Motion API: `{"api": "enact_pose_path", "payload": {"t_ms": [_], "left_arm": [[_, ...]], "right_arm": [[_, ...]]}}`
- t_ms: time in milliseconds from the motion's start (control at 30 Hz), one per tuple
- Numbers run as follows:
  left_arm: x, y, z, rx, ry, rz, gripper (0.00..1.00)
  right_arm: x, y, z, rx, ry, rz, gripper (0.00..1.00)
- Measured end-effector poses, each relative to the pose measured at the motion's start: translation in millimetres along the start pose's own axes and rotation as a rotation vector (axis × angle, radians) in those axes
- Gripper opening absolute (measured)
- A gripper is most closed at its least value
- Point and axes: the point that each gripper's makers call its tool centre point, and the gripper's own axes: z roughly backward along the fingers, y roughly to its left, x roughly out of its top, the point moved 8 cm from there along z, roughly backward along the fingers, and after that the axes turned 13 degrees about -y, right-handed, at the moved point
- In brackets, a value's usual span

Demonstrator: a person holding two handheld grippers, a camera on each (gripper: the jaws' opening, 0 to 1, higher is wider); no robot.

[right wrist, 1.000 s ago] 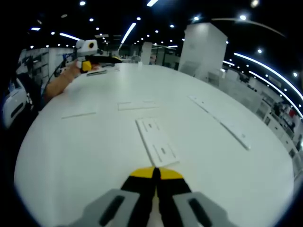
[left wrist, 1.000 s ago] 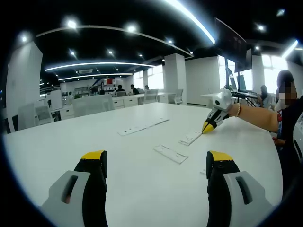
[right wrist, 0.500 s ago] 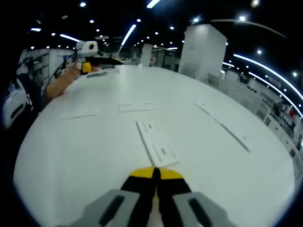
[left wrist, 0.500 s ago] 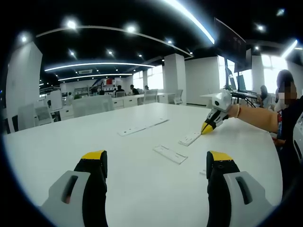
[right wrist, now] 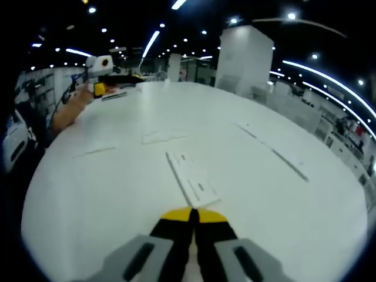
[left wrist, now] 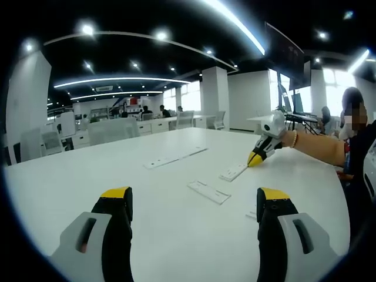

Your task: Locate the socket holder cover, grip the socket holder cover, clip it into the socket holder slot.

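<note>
no readable text, no labels, no brands, no numbers on any surface

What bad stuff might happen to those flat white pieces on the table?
1. The right gripper is shut, its tips at the near end of a thin white cover lying flat on the white table. It probably has to open first, and may just push the piece along.
2. The left gripper is wide open and above the table, so nothing steadies the other flat cover ahead of it.
</note>
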Motion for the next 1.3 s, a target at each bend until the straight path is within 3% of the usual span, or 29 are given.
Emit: {"api": "enact_pose_path", "payload": {"t_ms": [67, 200, 333, 500, 633, 733, 867, 1133, 1300], "left_arm": [[0.3, 0.0, 0, 0.001, -0.003, 0.001, 0.86], [2.0, -0.7, 1, 0.000, -0.011, -0.002, 0.86], [1.6, -0.8, 0, -0.007, -0.011, 0.006, 0.86], [-0.3, -2.6, -2, -0.012, -0.006, 0.007, 0.86], [2.5, -2.7, -1, -0.013, -0.016, 0.004, 0.86], [6.1, -4.8, 0, -0.017, -0.031, 0.002, 0.86], [9.8, -5.8, 0, -0.018, -0.053, 0.003, 0.86], [9.9, -5.7, 0, -0.011, -0.063, 0.011, 0.86], [8.4, -2.9, -1, -0.010, -0.059, 0.008, 0.86]], "right_arm": [[8.8, -1, 5, -0.019, -0.025, -0.016, 0.04], [43.3, 2, 22, -0.053, -0.114, 0.024, 0.06], [69.9, 10, 34, -0.043, -0.205, 0.041, 0.09], [90.0, 28, 50, -0.046, -0.280, 0.067, 0.15], [103.8, 47, 72, -0.054, -0.408, 0.099, 0.19], [101.1, 57, 90, -0.071, -0.500, 0.068, 0.19], [84.7, 62, 106, -0.114, -0.539, 0.065, 0.25], [51.4, 48, 105, -0.166, -0.651, 0.006, 0.40], [45.4, 52, 98, -0.131, -0.619, 0.009, 0.50]]}}
